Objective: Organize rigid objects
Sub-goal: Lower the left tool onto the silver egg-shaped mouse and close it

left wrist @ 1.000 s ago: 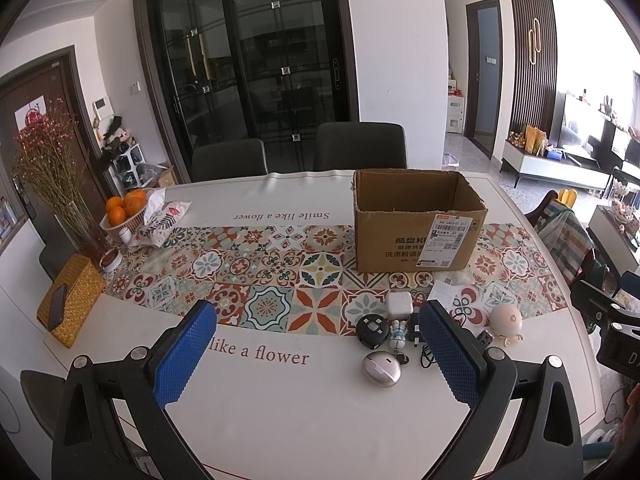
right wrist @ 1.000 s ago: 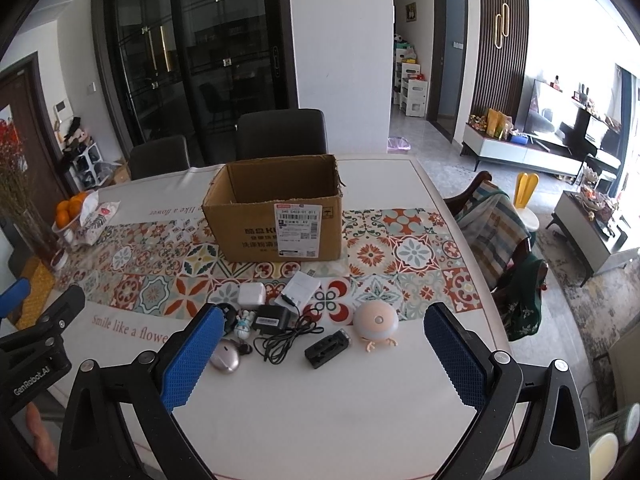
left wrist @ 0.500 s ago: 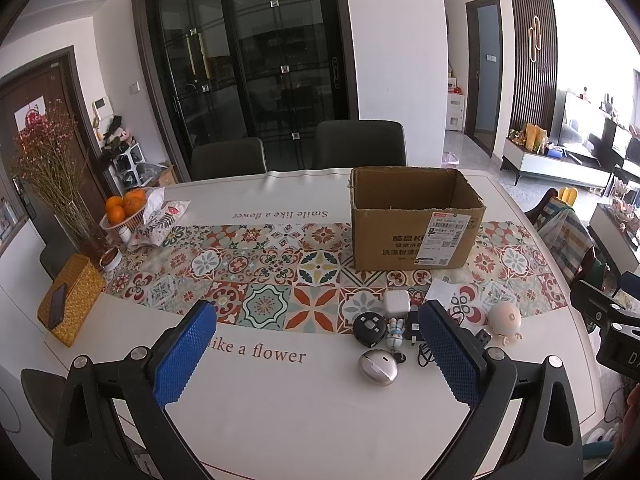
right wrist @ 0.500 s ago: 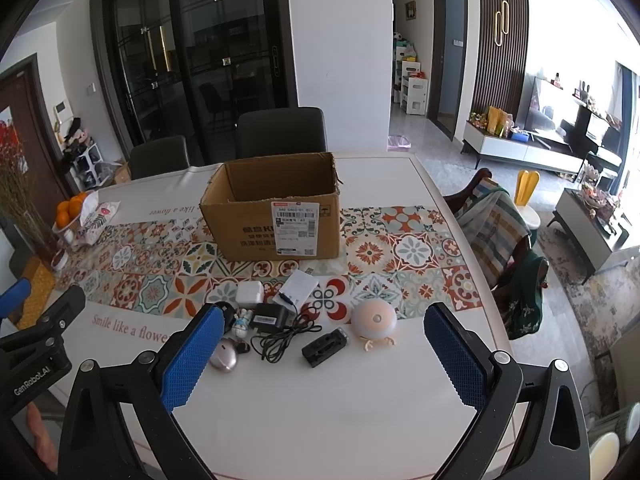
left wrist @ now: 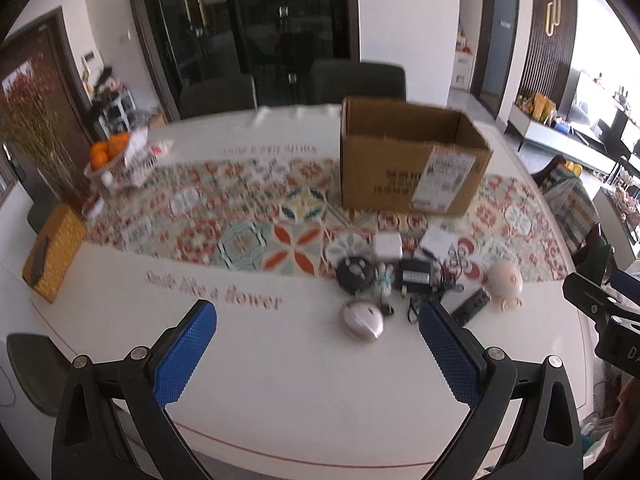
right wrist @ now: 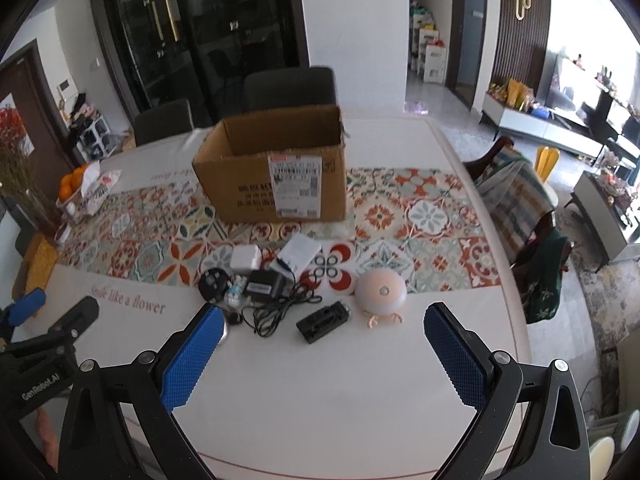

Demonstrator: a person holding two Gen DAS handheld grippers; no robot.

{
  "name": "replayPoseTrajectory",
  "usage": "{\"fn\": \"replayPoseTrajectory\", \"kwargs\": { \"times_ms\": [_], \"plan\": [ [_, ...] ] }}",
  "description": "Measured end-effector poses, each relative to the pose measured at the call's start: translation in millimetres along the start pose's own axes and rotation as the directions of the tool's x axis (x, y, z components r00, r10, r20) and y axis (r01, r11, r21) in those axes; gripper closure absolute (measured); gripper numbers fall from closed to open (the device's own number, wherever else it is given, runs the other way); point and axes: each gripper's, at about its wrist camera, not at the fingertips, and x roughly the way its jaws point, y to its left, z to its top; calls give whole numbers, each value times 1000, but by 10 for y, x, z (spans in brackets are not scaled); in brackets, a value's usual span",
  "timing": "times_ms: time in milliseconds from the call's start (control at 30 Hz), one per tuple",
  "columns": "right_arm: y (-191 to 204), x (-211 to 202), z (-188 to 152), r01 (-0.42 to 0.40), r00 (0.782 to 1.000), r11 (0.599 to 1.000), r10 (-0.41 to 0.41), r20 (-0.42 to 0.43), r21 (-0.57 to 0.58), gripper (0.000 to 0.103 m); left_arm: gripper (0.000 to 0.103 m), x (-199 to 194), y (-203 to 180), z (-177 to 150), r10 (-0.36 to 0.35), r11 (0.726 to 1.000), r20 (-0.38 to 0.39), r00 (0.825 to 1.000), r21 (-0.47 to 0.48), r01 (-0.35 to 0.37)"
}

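Note:
An open cardboard box (left wrist: 412, 164) (right wrist: 276, 176) stands on the patterned runner. In front of it lie small items: a silver mouse (left wrist: 361, 319), a round black puck (left wrist: 354, 274) (right wrist: 214, 282), a white charger (left wrist: 387, 246) (right wrist: 245, 258), a black adapter with cable (left wrist: 414, 274) (right wrist: 264, 284), a white card (right wrist: 300, 252), a black block (right wrist: 322, 322) and a pink dome lamp (left wrist: 505, 282) (right wrist: 380, 294). My left gripper (left wrist: 318, 354) and right gripper (right wrist: 320, 358) are open and empty above the table's near edge.
A white table (left wrist: 280, 380) (right wrist: 320, 400) carries a fruit basket with oranges (left wrist: 106, 156) and a yellow woven box (left wrist: 54, 254) at the left. Dark chairs (left wrist: 356, 80) stand behind the table. A chair with a plaid throw (right wrist: 520, 208) stands at the right.
Both grippers have moved forward toward the small items, which now look larger. The left view has tilted and is blurred from motion. Both grippers remain open.

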Motion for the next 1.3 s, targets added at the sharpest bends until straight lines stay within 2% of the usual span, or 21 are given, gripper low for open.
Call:
{"fn": "replayPoseTrajectory", "kwargs": {
  "times_ms": [200,367,533,667,833,1033,1300],
  "plan": [
    [-136,369,-77,-30,994,999,27,-109,-22,2,0,276,-153,-115,-14,1000,-90,996,-12,13],
    [-180,590,-135,-50,984,999,47,-171,-15,2,0,492,-231,-160,-62,998,-157,986,23,66],
    [-146,807,-172,-31,974,999,33,-223,11,2,0,799,-273,-157,-138,985,-228,964,73,158],
    [-107,978,-215,1,963,999,13,-268,52,2,1,1052,-292,-157,-146,973,-276,950,135,189],
    [-21,1180,-337,42,945,995,-10,-328,90,2,1,1370,-270,-192,-200,954,-366,909,140,266],
    [-1,1400,-441,38,922,993,8,-386,111,2,4,1657,-304,-207,-209,949,-422,882,131,287],
    [16,1679,-417,22,900,996,15,-435,81,2,5,1999,-420,-206,-183,956,-481,858,114,269]
  ]
}}
